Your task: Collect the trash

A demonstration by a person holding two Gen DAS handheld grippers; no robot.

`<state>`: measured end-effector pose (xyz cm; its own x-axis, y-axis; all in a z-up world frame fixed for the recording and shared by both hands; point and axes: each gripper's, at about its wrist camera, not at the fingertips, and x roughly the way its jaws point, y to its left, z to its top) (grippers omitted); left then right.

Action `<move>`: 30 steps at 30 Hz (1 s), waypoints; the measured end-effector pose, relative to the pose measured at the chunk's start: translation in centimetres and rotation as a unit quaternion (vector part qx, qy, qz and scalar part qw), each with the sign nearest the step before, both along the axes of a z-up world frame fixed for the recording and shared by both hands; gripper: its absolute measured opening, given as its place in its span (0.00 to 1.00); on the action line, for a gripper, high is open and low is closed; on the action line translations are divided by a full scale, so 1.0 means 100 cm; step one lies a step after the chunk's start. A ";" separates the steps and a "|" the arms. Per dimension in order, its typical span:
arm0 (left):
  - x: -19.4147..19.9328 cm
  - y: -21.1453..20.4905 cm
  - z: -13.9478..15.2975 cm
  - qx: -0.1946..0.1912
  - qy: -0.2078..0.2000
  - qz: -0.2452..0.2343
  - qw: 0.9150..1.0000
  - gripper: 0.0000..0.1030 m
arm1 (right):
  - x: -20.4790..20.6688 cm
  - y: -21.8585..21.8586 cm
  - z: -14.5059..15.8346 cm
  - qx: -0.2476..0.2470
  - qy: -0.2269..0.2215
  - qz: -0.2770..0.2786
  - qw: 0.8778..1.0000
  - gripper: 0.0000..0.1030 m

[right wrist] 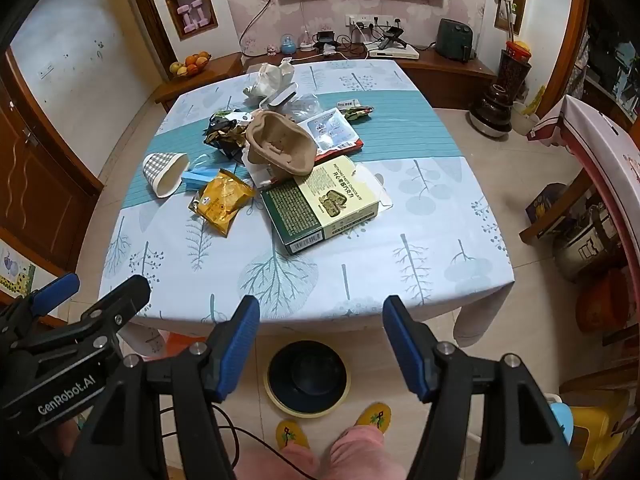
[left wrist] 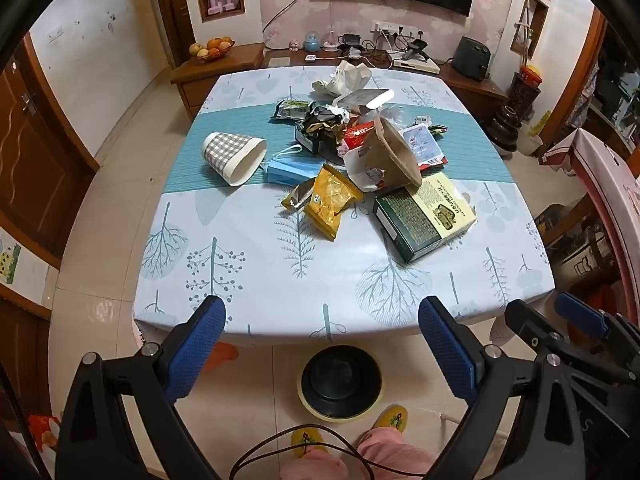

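1. Trash pile sits mid-table, spread around the chocolate box; nothing collected yet.
2. Bin on floor, just short of table's near edge (between the feet and table).
3. Left gripper and right gripper: both gaping, empty, hovering short of that edge.
4. Box lies ahead of both, long axis diagonal; right gripper looks nearer, judging by view.

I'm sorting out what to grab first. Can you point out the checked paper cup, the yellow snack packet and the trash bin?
checked paper cup (left wrist: 232, 156), left wrist view, on its gingham side wall.
yellow snack packet (left wrist: 330, 204), left wrist view, on the middle of its face.
trash bin (right wrist: 307, 378), right wrist view, on its dark inside.
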<state>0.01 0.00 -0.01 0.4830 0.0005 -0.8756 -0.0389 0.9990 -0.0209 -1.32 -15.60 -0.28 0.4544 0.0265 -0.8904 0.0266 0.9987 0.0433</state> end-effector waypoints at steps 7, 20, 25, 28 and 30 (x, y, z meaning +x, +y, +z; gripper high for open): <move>0.000 0.000 0.000 -0.001 -0.002 0.000 1.000 0.93 | -0.002 0.001 -0.001 0.002 -0.001 0.001 1.000 0.63; -0.005 -0.003 -0.003 -0.001 0.004 0.001 1.000 0.93 | -0.005 0.002 -0.002 0.002 -0.001 0.000 1.000 0.63; -0.007 -0.005 -0.006 -0.002 0.006 -0.001 1.000 0.93 | -0.006 0.001 -0.002 0.002 -0.001 0.000 1.000 0.63; -0.008 -0.006 -0.007 -0.002 0.008 0.000 1.000 0.93 | -0.006 0.001 -0.002 0.002 -0.001 0.001 1.000 0.63; -0.009 -0.007 -0.007 -0.001 0.009 0.002 1.000 0.93 | -0.006 0.000 -0.001 0.002 -0.001 0.001 1.000 0.63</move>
